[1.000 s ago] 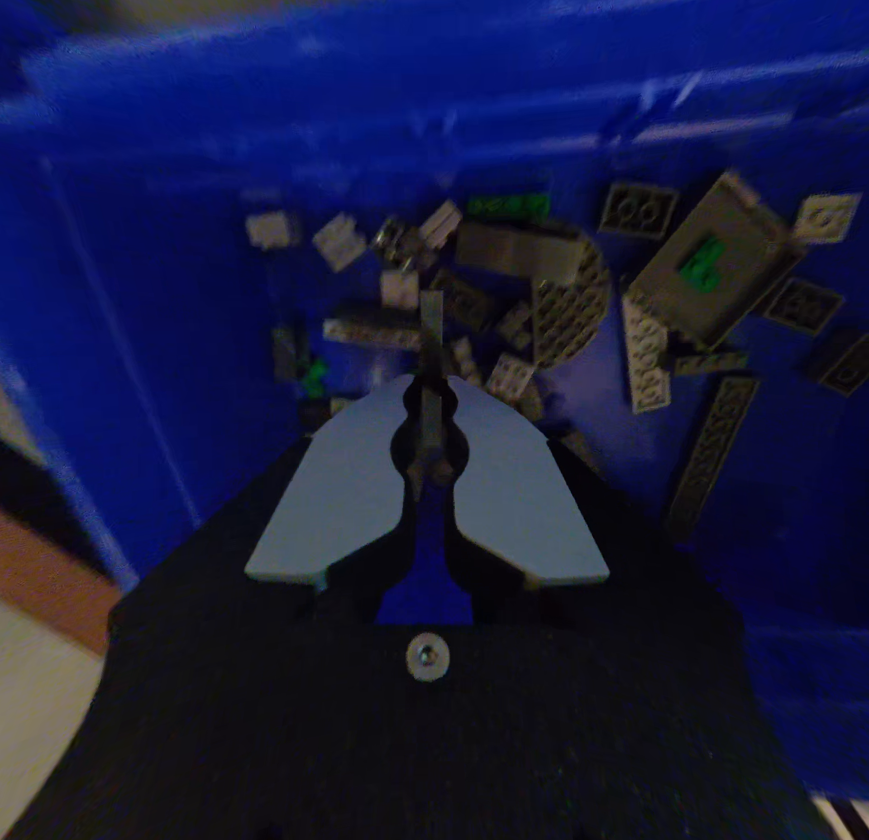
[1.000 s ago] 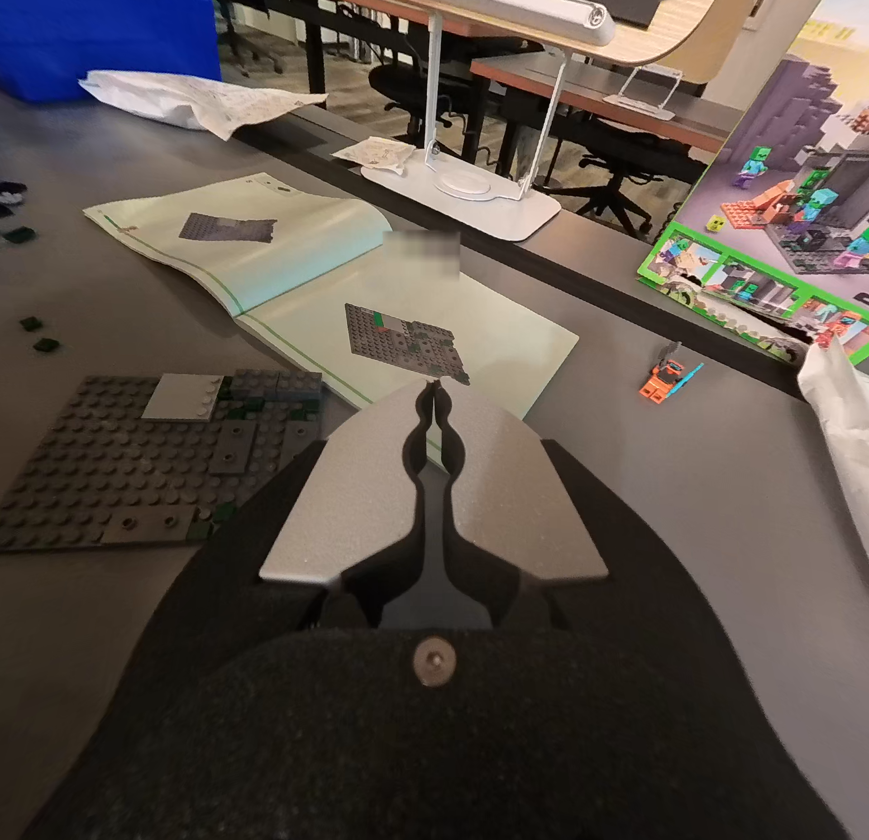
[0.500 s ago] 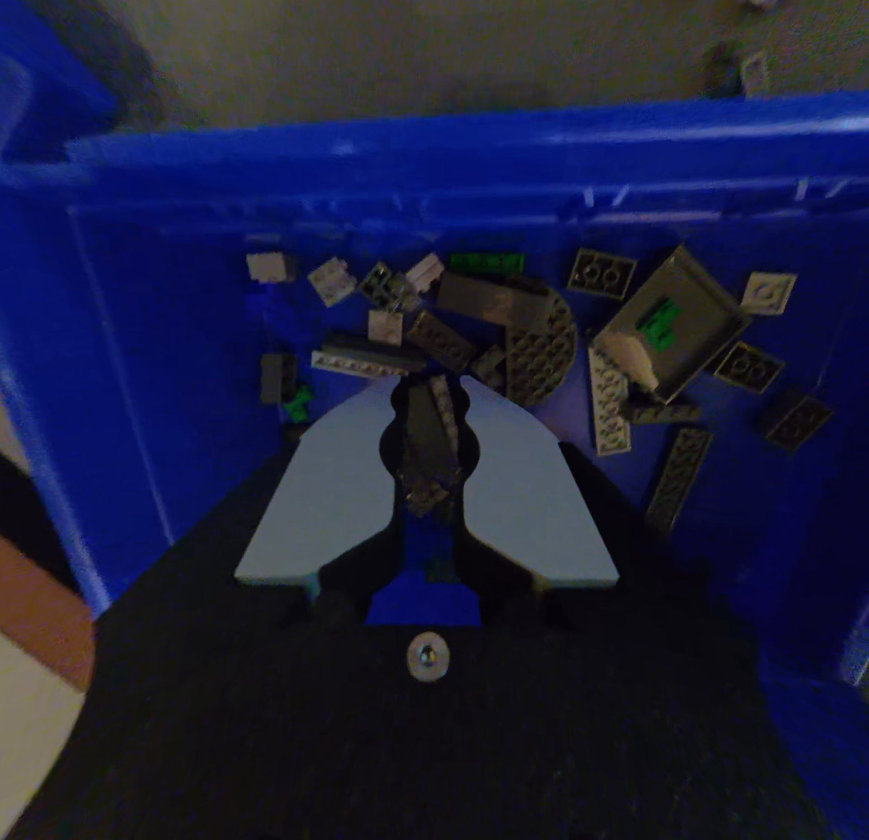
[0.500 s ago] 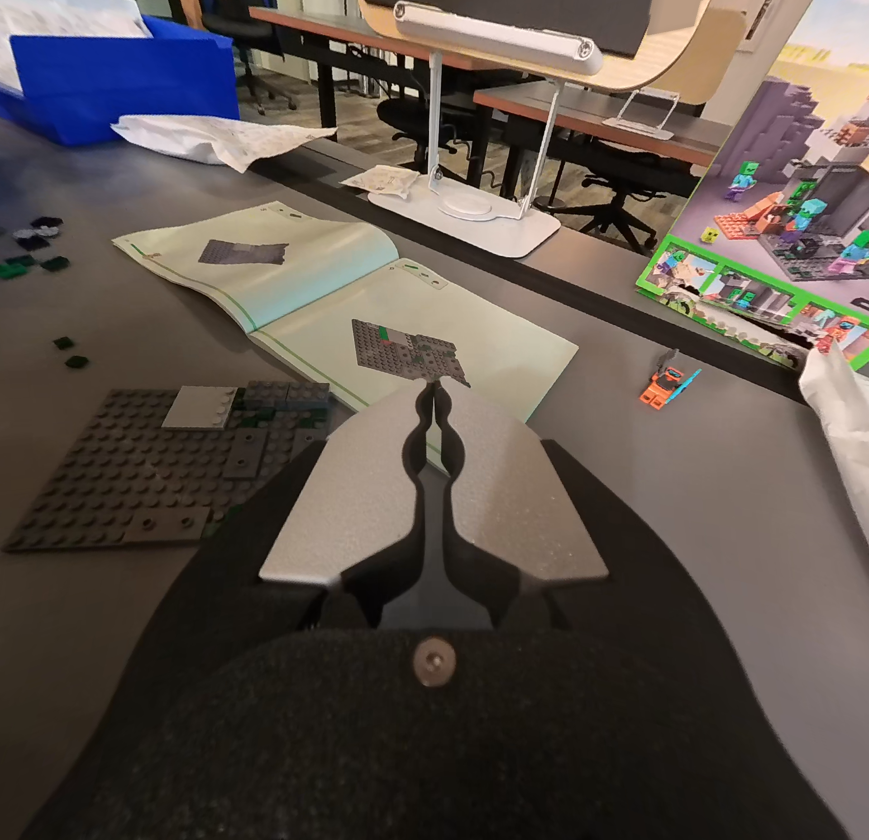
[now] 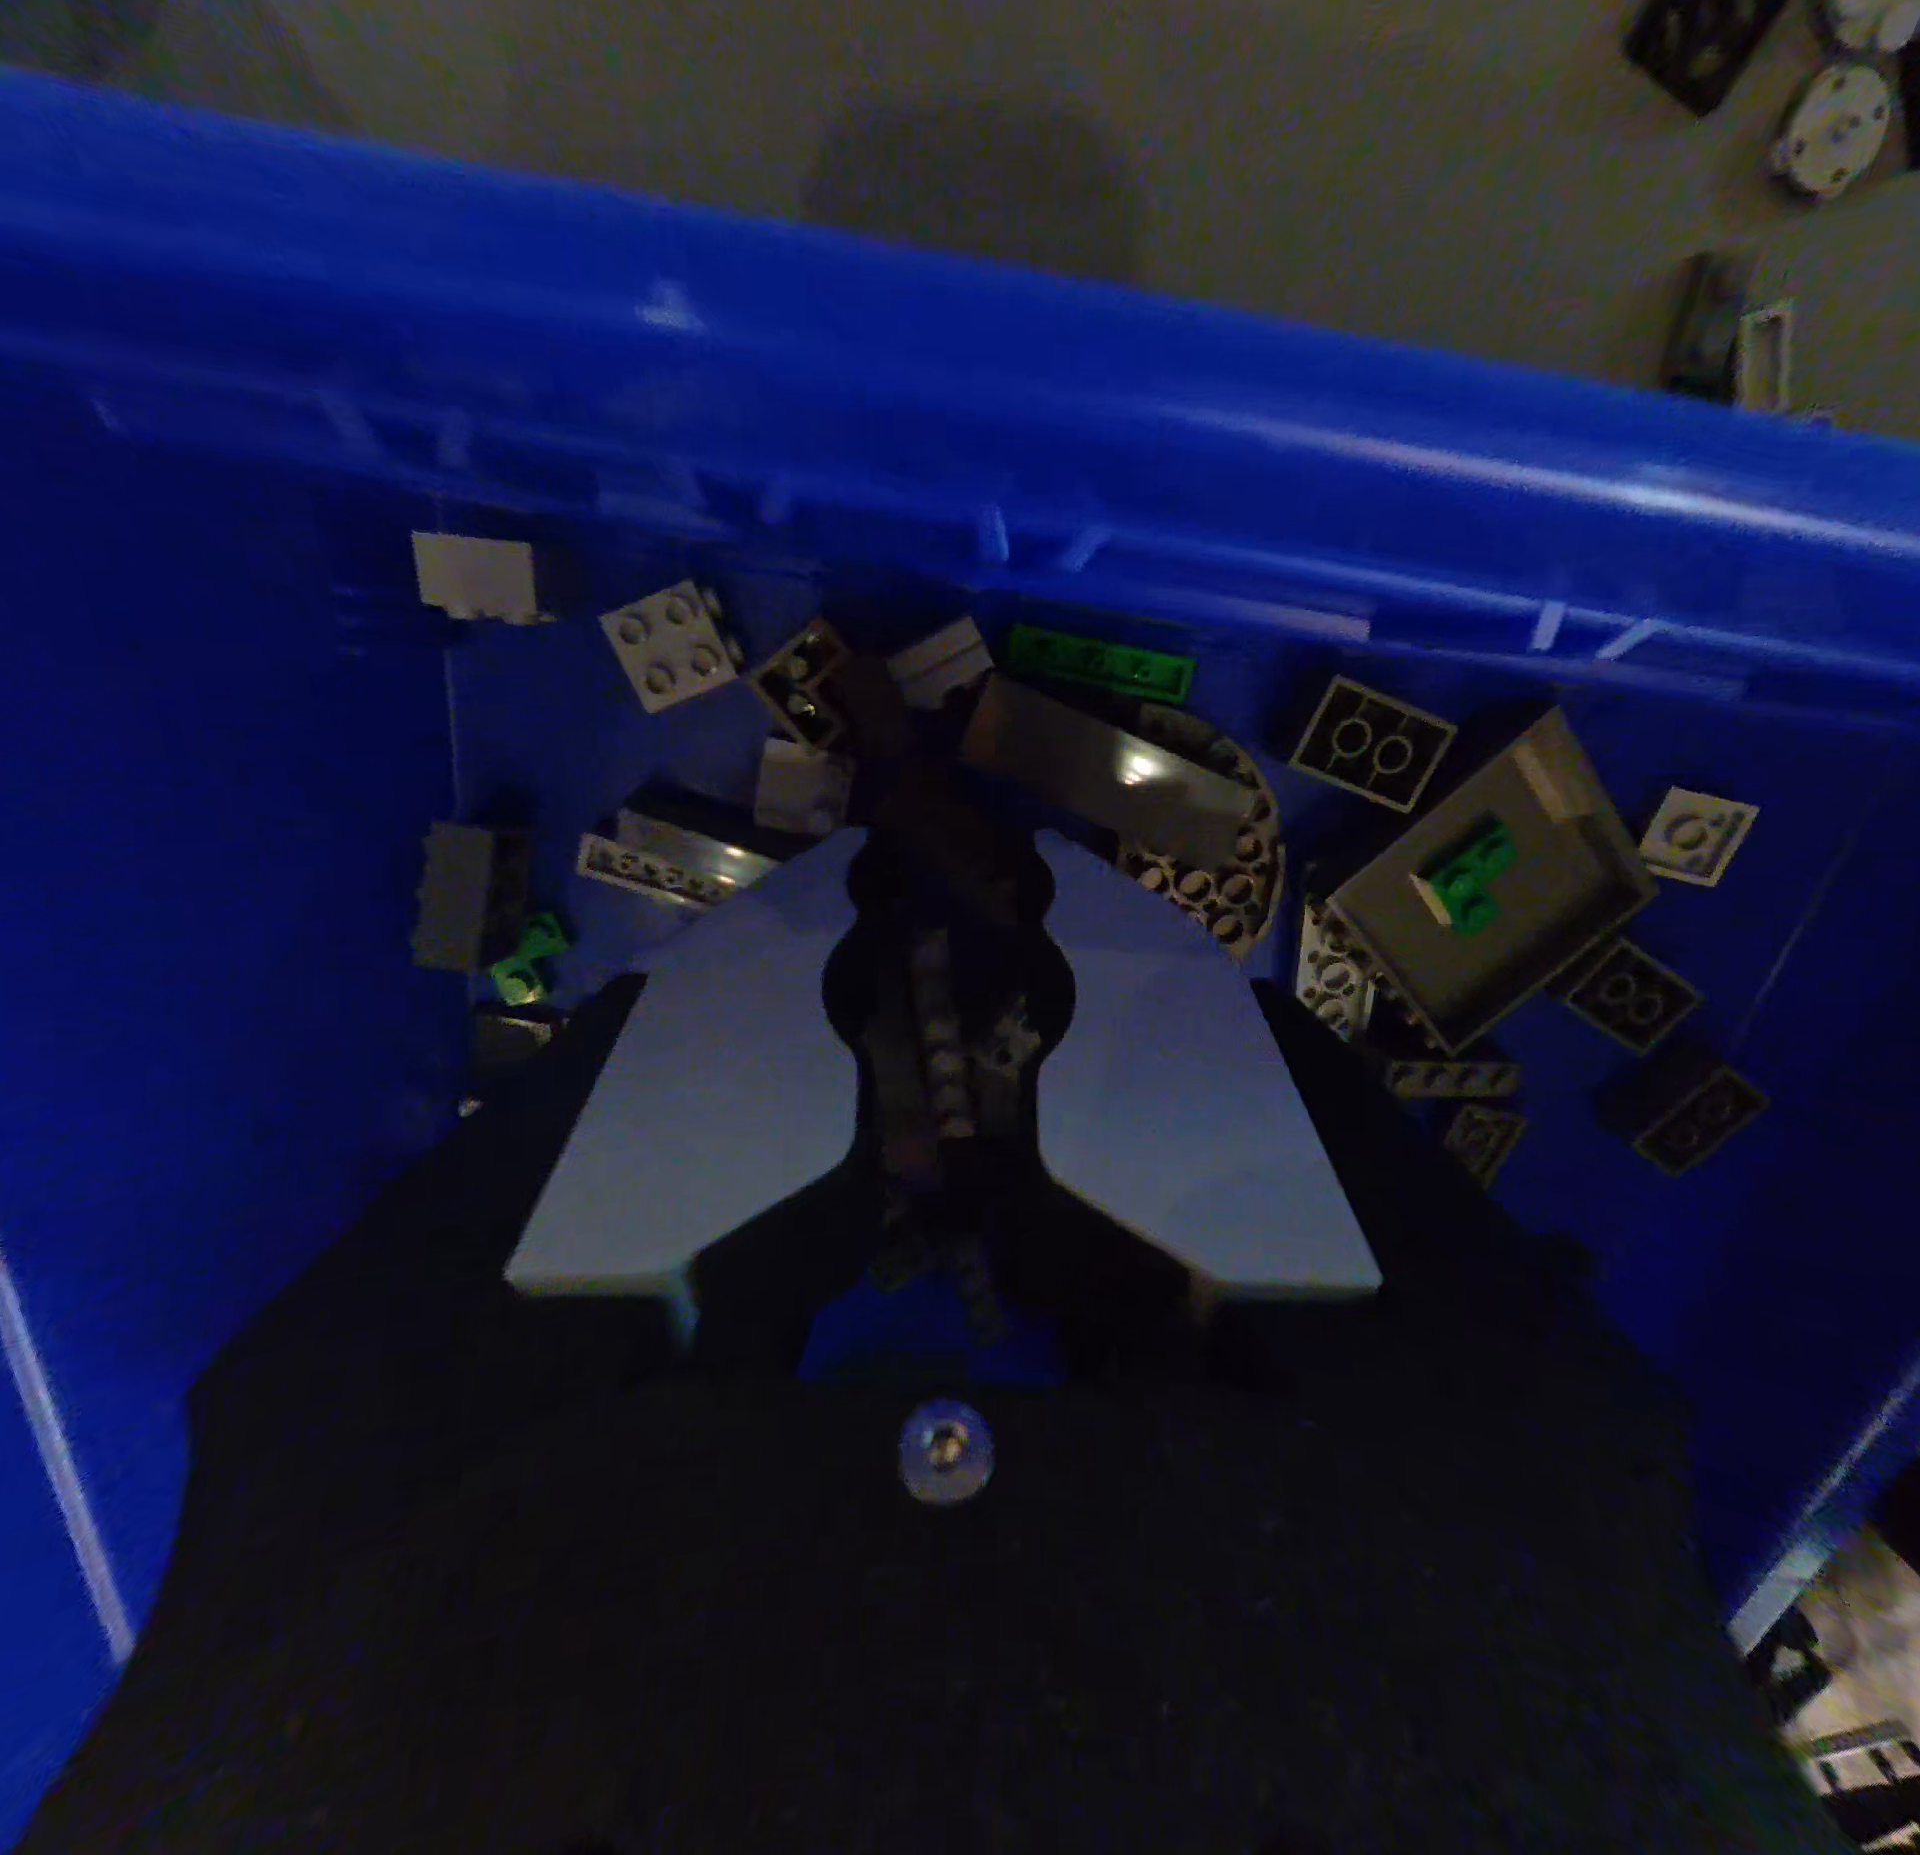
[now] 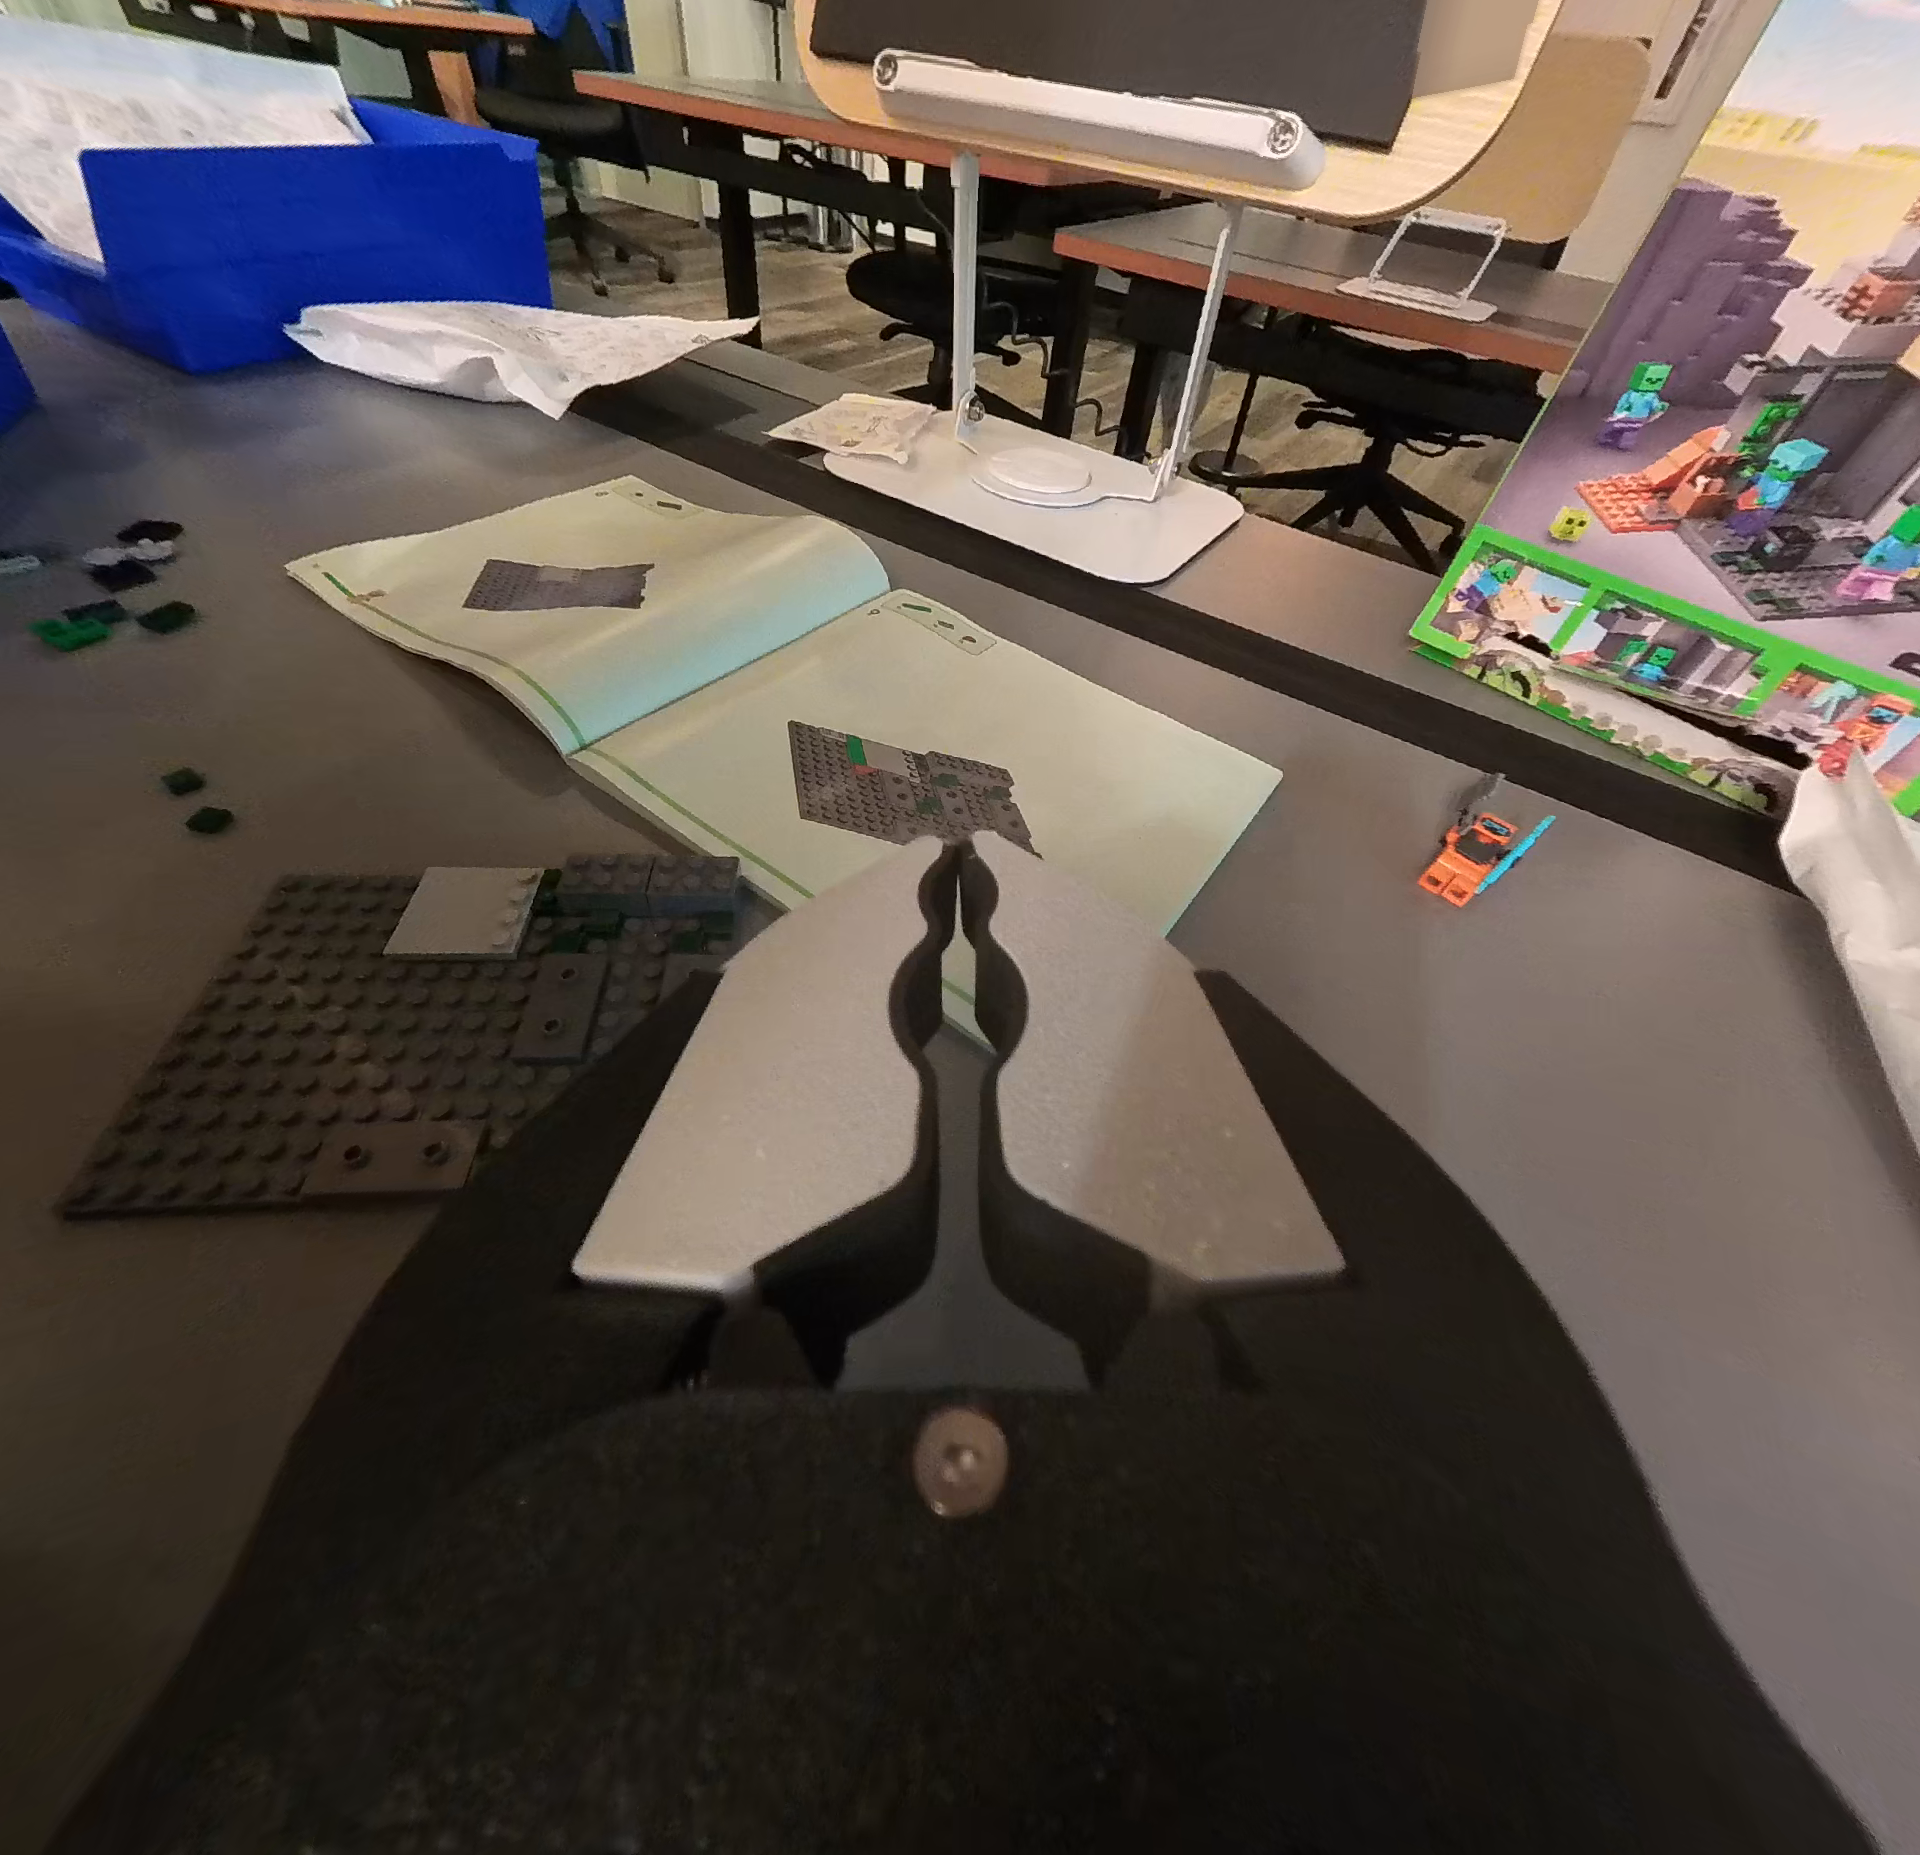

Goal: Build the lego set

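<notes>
The left tool (image 5: 945, 849), part open over the blue bin (image 5: 935, 434), seemingly pinches a dark plate (image 5: 935, 1036), long axis pointing away; the right tool (image 6: 956, 855) hangs closed, empty, the baseplate (image 6: 301, 1057) near-left.

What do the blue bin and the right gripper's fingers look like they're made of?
Blue bin: looks like moulded hard plastic, semi-glossy, with light streaks along its rim and ribs under it. Right gripper fingers: pale grey, matte, finely speckled faces; could be printed plastic or coated metal, the look leaves it open.
</notes>
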Tool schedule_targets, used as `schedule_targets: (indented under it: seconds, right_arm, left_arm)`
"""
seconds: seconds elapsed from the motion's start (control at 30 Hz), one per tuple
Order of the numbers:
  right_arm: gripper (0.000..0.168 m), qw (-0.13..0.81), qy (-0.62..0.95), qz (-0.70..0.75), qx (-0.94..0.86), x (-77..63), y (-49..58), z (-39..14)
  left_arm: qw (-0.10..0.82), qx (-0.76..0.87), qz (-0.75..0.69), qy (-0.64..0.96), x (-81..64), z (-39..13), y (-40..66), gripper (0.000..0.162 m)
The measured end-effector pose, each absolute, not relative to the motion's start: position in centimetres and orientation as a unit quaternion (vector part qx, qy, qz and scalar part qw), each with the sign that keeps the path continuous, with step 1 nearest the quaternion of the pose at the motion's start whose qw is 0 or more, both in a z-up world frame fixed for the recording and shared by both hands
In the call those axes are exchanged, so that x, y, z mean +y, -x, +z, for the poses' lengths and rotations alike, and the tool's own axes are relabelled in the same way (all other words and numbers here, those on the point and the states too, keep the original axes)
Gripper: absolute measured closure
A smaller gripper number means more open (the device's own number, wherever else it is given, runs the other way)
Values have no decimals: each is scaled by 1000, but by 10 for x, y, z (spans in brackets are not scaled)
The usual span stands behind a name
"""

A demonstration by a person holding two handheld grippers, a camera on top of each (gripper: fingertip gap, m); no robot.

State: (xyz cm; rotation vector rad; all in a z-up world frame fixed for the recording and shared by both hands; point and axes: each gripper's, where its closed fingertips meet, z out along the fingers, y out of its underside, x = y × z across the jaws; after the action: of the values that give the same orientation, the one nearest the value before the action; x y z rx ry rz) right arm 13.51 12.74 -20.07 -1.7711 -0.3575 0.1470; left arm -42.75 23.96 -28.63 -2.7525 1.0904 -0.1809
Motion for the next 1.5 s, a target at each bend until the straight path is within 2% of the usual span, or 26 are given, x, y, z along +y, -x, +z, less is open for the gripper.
schedule_targets:
  seconds: [0.2,0.33,0.8,0.97,1.13,1.23,1.5]
  right_arm:
    - [168,620,767,68,-154,126,-135,-199]
    - [168,625,763,66,-153,123,-137,-195]
    - [168,624,763,73,-150,123,-136,-196]
    - [168,620,764,82,-157,125,-130,-198]
    - [168,618,764,81,-163,125,-127,-199]
    - [168,620,764,83,-160,125,-127,-199]
    - [168,612,769,84,-164,128,-123,-204]
  left_arm:
    - [88,354,-77,928,236,-287,424,142]
    - [99,367,-58,923,236,-286,426,156]
    - [160,462,71,869,203,-251,424,157]
    - [148,496,74,853,167,-256,408,157]
    - [120,518,-9,847,131,-261,383,134]
    - [138,505,-45,851,125,-249,377,134]
    - [163,439,9,884,149,-237,437,137]
